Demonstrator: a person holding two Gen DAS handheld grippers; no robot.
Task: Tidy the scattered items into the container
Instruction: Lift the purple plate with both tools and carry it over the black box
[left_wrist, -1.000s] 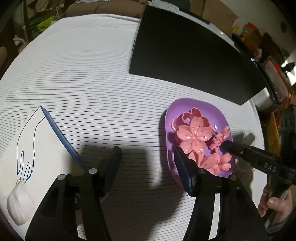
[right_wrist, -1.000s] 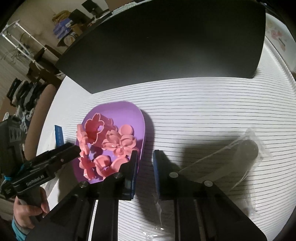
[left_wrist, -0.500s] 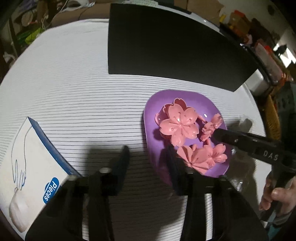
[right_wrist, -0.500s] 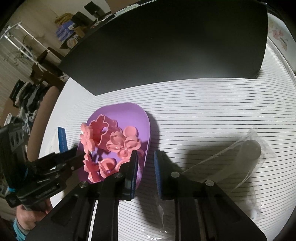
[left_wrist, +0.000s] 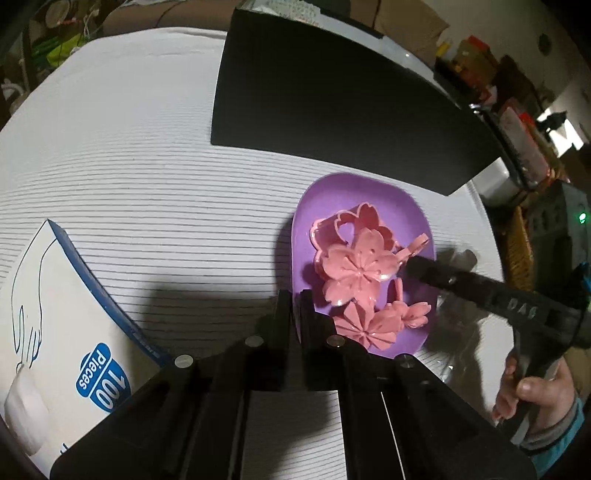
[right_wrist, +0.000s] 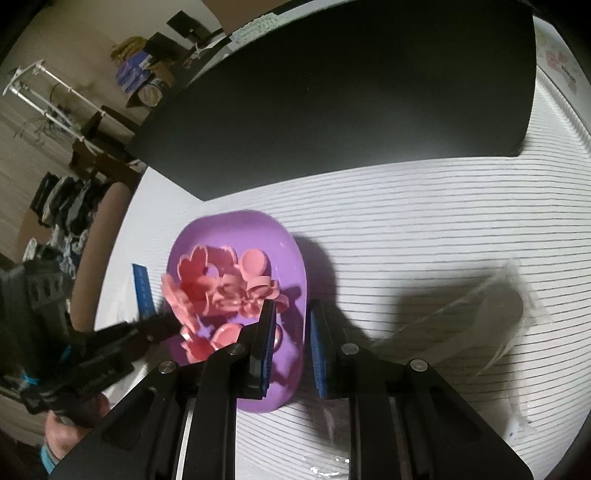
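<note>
We see the desk (left_wrist: 147, 177), covered in white cloth with thin dark stripes, filling both views, its far edges cut off by the lens. A large black mat (left_wrist: 332, 107) lies at twelve o'clock, its far side running out of frame in the right wrist view. At eight o'clock in the left wrist view sits a white and blue box (left_wrist: 55, 332), partly cropped, with "100 Pieces" readable. A clear plastic bag (right_wrist: 480, 317) lies at three o'clock in the right wrist view, hard to make out and blurred.

The purple dish (left_wrist: 388, 206) rests on the desk near the centre, holding pink flower-shaped pieces (left_wrist: 354, 269) piled and overlapping, so we cannot count them. They look glossy, with ribbed petals.

The left claw (left_wrist: 293, 299) is pressed together on the dish's near rim. The right claw (right_wrist: 291, 321) straddles the opposite rim, narrowly spread; whether its blue pads (right_wrist: 319, 354) touch the rim we cannot tell.
</note>
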